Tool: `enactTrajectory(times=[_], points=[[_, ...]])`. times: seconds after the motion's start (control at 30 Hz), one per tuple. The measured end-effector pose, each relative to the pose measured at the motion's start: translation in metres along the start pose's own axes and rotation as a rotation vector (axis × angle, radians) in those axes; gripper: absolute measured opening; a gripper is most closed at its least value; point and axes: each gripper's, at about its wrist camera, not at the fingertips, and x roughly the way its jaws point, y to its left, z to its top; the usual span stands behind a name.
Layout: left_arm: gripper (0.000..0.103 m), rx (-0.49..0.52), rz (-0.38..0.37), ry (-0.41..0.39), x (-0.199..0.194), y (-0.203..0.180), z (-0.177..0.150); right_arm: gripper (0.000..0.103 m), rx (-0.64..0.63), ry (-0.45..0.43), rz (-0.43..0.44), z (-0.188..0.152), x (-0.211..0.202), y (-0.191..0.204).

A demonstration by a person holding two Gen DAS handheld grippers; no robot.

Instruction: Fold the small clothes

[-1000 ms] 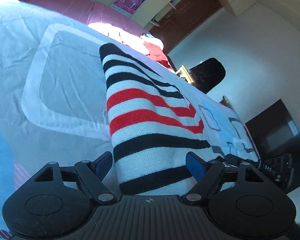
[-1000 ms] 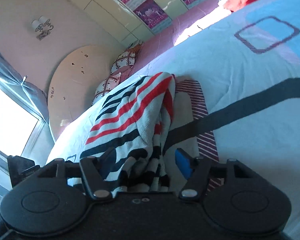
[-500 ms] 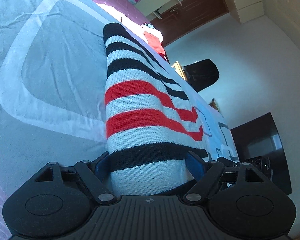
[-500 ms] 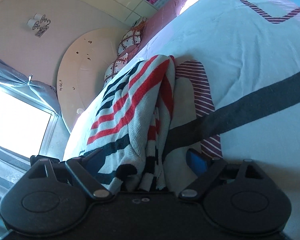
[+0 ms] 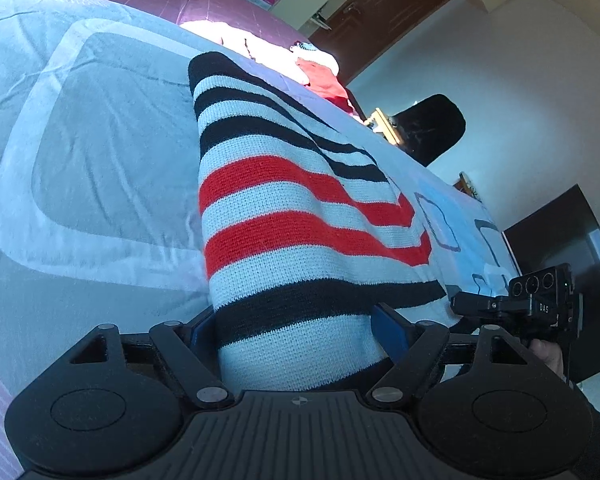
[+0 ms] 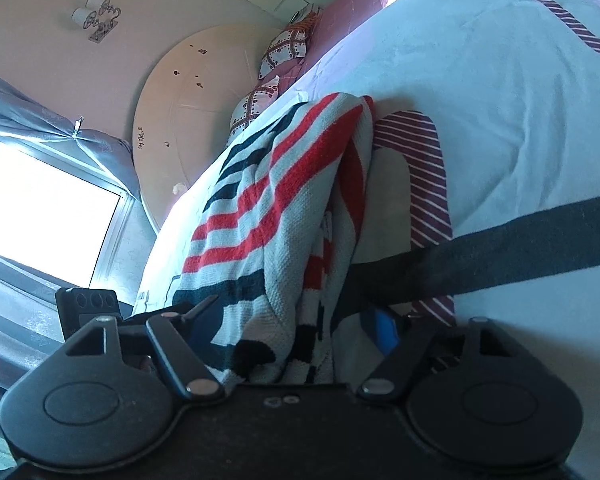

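Note:
A knitted sweater (image 5: pixel 292 216) with black, white and red stripes lies folded into a long strip on the pale blue bed cover (image 5: pixel 100 140). My left gripper (image 5: pixel 296 332) is at one short end, jaws wide, with the sweater's end filling the gap between the blue pads. My right gripper (image 6: pixel 296 328) is at the other end, where the folded layers of the sweater (image 6: pixel 260 216) bunch between its fingers. Its jaws are closing, and the right pad (image 6: pixel 384 332) still stands clear of the cloth. Each gripper shows in the other's view: the right gripper (image 5: pixel 512 308), the left gripper (image 6: pixel 88 308).
A pile of red and white clothes (image 5: pixel 324 80) lies at the bed's far end, with a black chair back (image 5: pixel 432 128) beyond. Patterned pillows (image 6: pixel 288 48) and a round headboard (image 6: pixel 192 112) stand at the other end, beside a bright window (image 6: pixel 40 208).
Both grippers have slid forward over the sweater's ends, so the cloth reaches deeper between the fingers. The right gripper's jaws widened, then narrowed again.

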Motion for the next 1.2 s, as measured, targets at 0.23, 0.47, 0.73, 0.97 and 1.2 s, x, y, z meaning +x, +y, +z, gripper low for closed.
enactTrajectory(times=[0.23,0.47,0.73,0.97,1.2], points=[[0.079,0.008,0.007,0.001,-0.001,-0.001,0.0,0.076,-0.031,0.006,0.012,0.002,0.014,0.007],[0.079,0.005,-0.025,-0.002,-0.002,0.008,0.005,0.062,0.0,0.017,0.042,0.005,0.012,-0.002],[0.063,-0.112,-0.119,-0.054,0.014,0.027,0.013,0.058,-0.041,-0.027,0.065,0.004,0.033,0.005],[0.047,-0.076,-0.092,-0.098,0.006,0.02,0.007,0.036,-0.016,-0.089,0.056,-0.005,0.025,0.011],[0.045,-0.014,-0.166,-0.182,-0.053,0.025,0.023,0.036,-0.086,-0.148,0.094,-0.006,0.032,0.073]])
